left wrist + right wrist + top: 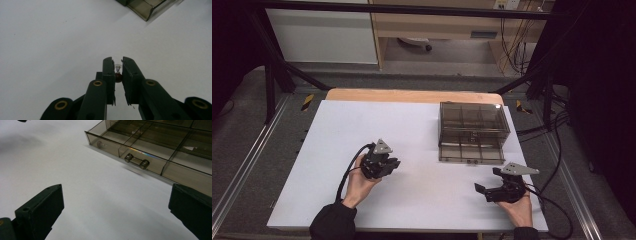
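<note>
My left gripper (393, 164) rests low over the white table (362, 130), left of centre. In the left gripper view its jaws (118, 62) are nearly closed on a small dark red bead with a clear silvery cap (118, 74). My right gripper (488, 180) is near the table's front right, jaws wide apart with nothing between them (116, 192). Just beyond it is the pulled-out drawer (155, 147) of a smoky transparent box (472, 119). The drawer has several compartments and a small metal bar handle (137, 161) on its front.
The drawer (471, 150) juts toward me from the box at the table's right. One of its corners (147, 8) appears at the top of the left gripper view. Black frame legs, cables and a wooden cabinet stand beyond the far edge.
</note>
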Demonstrator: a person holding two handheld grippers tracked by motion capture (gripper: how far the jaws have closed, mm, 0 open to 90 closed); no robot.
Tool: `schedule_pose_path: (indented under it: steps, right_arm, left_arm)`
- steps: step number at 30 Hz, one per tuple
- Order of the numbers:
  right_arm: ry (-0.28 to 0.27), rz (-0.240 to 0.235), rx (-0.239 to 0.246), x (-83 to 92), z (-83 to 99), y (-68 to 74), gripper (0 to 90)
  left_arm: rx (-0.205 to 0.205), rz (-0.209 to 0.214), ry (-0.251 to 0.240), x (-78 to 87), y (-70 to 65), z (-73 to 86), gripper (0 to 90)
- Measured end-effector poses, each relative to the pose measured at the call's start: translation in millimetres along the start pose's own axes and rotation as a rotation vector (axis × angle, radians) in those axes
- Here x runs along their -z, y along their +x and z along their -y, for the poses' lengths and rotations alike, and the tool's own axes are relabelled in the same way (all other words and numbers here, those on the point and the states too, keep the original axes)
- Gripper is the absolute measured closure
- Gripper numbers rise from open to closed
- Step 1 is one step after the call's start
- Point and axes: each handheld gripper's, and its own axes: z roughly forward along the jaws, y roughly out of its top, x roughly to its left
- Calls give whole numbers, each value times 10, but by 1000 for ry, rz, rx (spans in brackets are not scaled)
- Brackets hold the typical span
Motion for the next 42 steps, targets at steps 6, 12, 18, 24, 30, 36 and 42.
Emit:
schedule_pose_path:
  steps: [6,12,18,24,30,36,42]
  right_arm:
    - [1,0,2,-2,1,0,6]
    - [2,0,0,-1,1,0,6]
    - [4,-2,1,-2,2,1,6]
    - [0,-2,3,2,1,-1,6]
    - [2,-4,5,-3,2,0,6]
    - [4,-6,5,-3,2,0,6]
    - [3,-6,6,-4,3,-1,6]
  left_arm:
    - [-10,12,-10,-69,-82,-122,805]
    - [-20,31,-17,-145,-170,-253,805]
    - [-38,53,-30,-205,-279,-398,805]
    - [-56,62,-36,-264,-369,-540,805]
    - [-72,70,-32,-355,-447,-661,805]
    - [-76,79,-28,-480,-511,-760,805]
    - [-75,87,-23,-600,-562,-838,804]
